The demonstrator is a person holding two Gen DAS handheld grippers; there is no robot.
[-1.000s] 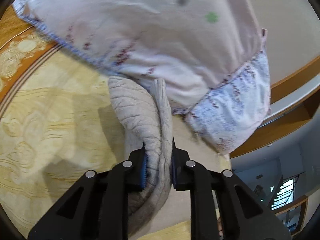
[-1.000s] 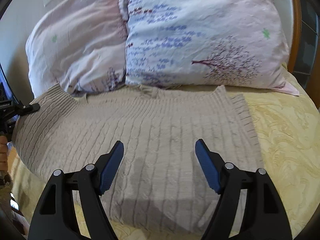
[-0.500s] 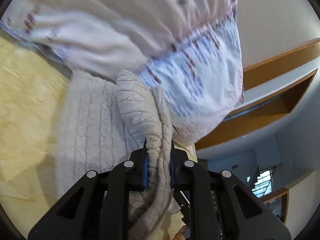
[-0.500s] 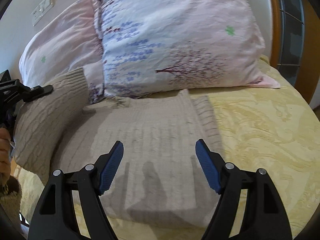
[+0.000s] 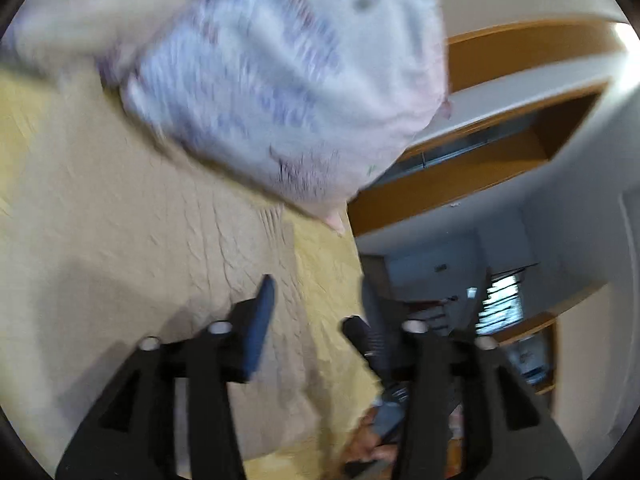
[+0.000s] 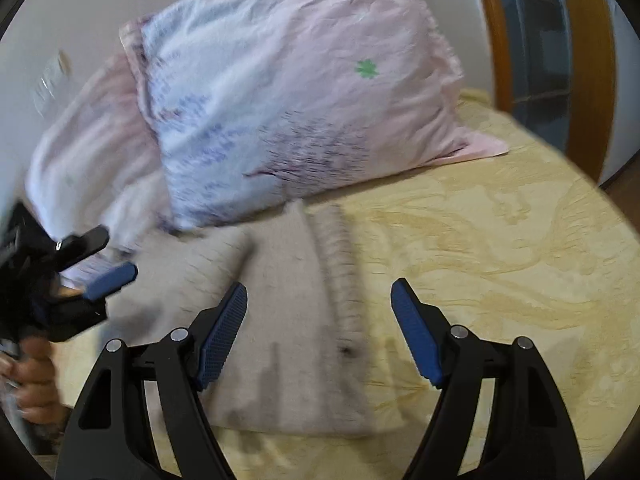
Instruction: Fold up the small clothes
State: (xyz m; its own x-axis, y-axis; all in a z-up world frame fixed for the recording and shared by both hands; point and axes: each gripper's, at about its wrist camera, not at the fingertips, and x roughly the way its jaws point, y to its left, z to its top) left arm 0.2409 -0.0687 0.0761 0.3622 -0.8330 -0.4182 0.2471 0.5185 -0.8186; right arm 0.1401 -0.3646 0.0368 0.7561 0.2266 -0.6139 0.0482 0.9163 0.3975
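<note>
Your left gripper (image 5: 316,312) has its jaws spread wide with nothing between them; the sweater (image 5: 132,248) lies below and ahead of it, out toward ten o'clock in the blurred left wrist view. Your right gripper (image 6: 320,328) is also wide open and holds nothing, hovering above the same sweater (image 6: 288,320), which fills the gap between its blue pads (image 6: 222,336) and runs up toward twelve o'clock. The beige knit lies folded over on itself, with a doubled layer on its left part and a ribbed edge running along its right side, flat on the yellow patterned bedspread (image 6: 500,264). At nine o'clock in the right wrist view you can see your left gripper (image 6: 98,260) just beside the sweater's left edge. Beyond the sweater, at twelve o'clock, a floral pillow (image 6: 296,96) leans up, touching the knit's far edge, with a pink pillow (image 6: 88,144) behind it at ten o'clock.
</note>
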